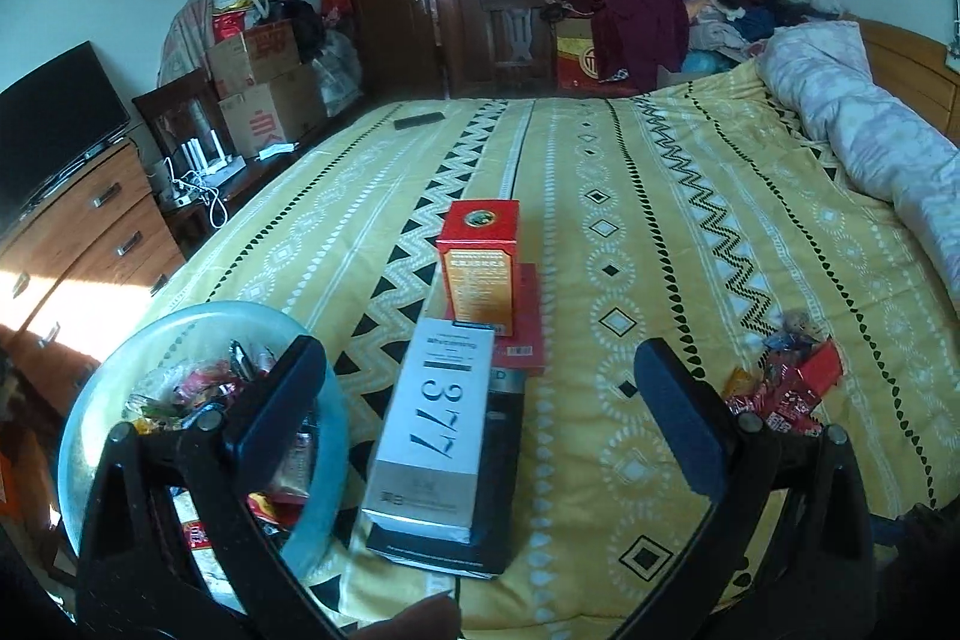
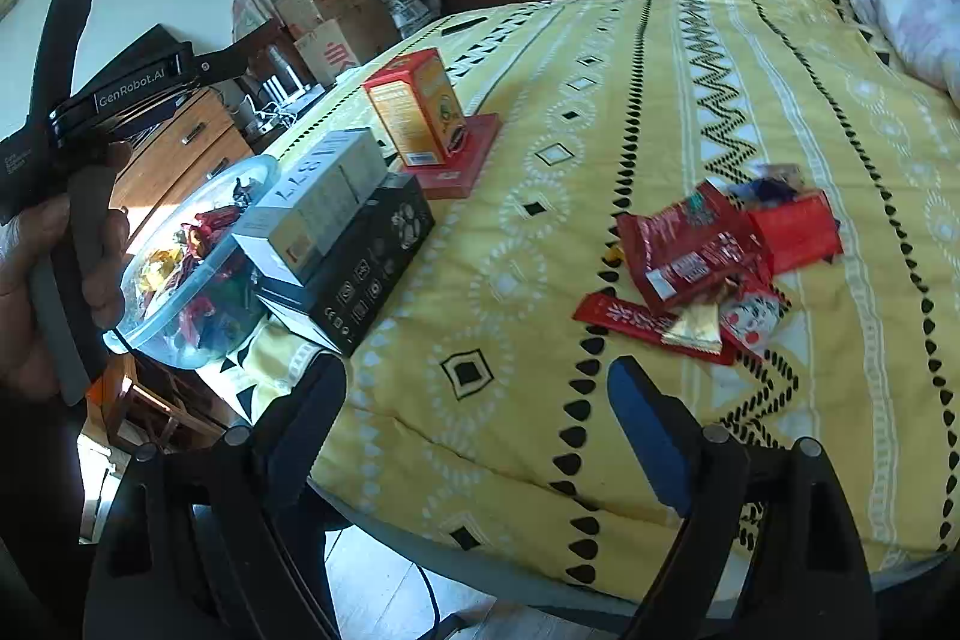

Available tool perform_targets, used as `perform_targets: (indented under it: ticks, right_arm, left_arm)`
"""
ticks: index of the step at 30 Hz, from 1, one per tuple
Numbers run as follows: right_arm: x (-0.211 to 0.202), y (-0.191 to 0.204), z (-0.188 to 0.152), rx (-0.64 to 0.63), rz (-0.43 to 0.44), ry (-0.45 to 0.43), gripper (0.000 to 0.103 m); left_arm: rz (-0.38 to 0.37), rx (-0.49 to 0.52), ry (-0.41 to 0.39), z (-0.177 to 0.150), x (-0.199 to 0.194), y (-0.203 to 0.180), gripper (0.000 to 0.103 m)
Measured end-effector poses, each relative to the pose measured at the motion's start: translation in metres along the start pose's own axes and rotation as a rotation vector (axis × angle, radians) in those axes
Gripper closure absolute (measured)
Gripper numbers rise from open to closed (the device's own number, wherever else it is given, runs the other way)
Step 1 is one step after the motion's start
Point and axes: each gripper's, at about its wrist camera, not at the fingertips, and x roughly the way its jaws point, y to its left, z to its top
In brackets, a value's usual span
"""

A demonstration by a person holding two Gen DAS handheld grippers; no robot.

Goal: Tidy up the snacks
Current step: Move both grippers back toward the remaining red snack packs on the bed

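Observation:
A pile of red snack packets [image 2: 714,262] lies on the yellow bedspread [image 2: 540,280], seen too at the right of the left wrist view as snack packets [image 1: 780,388]. A clear round bowl [image 1: 120,364] holding several wrapped snacks sits at the bed's near left corner; the bowl [image 2: 198,280] shows in the right wrist view as well. My left gripper [image 1: 480,400] is open, its jaws straddling a white box [image 1: 432,430] without touching it. My right gripper [image 2: 474,400] is open over the bed's near edge, nothing between its fingers, the packets a little beyond and to the right.
The white box rests on a black box [image 2: 366,262]. Behind them an orange-red carton [image 1: 480,262] stands on a flat red box [image 2: 462,160]. A phone [image 1: 420,120] lies at the bed's far side, a rolled quilt [image 1: 870,130] along the right. A hand [image 2: 36,268] holds the left gripper.

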Motion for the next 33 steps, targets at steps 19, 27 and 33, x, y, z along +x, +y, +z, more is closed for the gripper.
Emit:
perform_targets:
  ticks: [19,27,33]
  right_arm:
    - [-0.006,-0.137,-0.071,0.243,-0.105,0.089,0.012]
    - [-0.016,-0.173,-0.070,0.309,-0.119,0.063,0.012]
    - [-0.013,-0.180,-0.066,0.320,-0.107,0.055,0.012]
  left_arm:
    - [-0.605,0.442,0.281,-0.064,0.102,-0.224,0.018]
    - [-0.603,0.647,0.263,-0.062,0.137,-0.268,0.014]
    - [-0.585,0.663,0.305,-0.078,0.155,-0.275,0.014]
